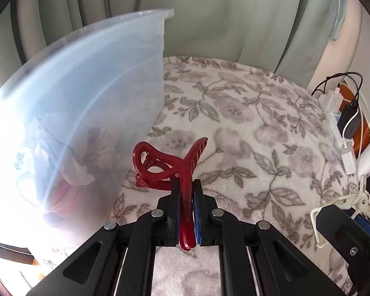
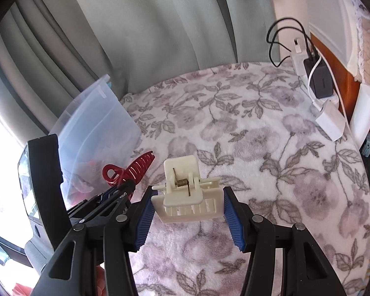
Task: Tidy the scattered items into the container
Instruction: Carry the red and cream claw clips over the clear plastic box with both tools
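Left tool [image 1: 187,185] clenched on red hair claw [image 1: 167,162], claw raised above floral blanket [image 1: 259,128], just beside clear plastic bin [image 1: 91,93]. Right tool [image 2: 187,197] grasping cream hair clip [image 2: 187,192] between blue pads [image 2: 230,212], also lifted off blanket. Bin already holds crumpled white and red items. Chargers and cables [image 2: 315,74] at blanket's far right edge.

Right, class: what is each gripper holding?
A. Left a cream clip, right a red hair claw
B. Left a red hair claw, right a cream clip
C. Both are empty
B: the left gripper pinches the red hair claw; the right gripper clamps the cream clip.
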